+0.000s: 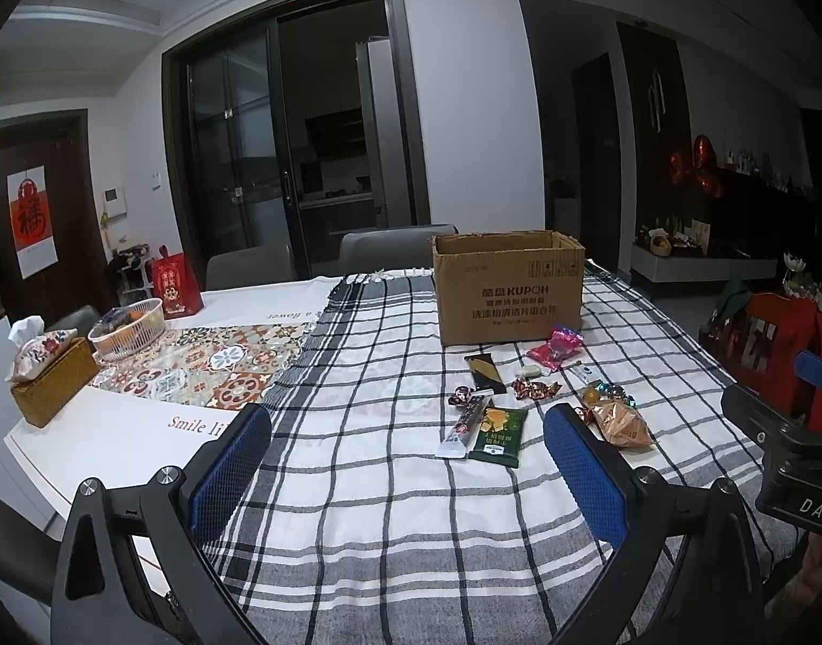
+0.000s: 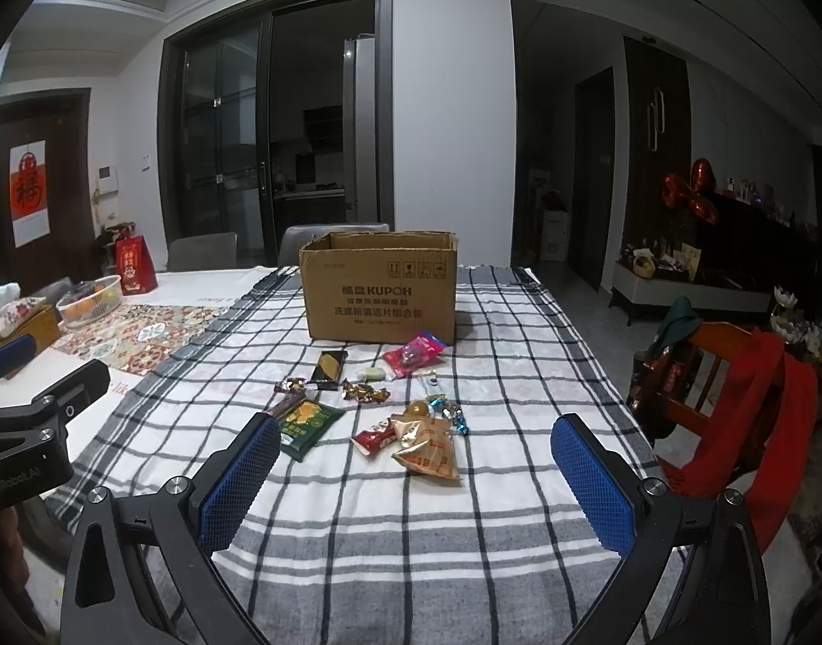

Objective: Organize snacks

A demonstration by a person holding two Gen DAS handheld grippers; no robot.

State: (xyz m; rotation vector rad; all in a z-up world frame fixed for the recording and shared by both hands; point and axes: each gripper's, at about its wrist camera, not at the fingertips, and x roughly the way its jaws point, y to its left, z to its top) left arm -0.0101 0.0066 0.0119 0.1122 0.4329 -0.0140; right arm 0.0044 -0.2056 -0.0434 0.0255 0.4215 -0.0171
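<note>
The inside of the cardboard box is hidden. The small candies are too tiny to make out. Both hand-held grippers hover low over the checked surface. The left hand-held gripper is wide open and holds nothing. So is the right hand-held gripper. The snacks lie at 12 o'clock from them, in front of the box.
</note>
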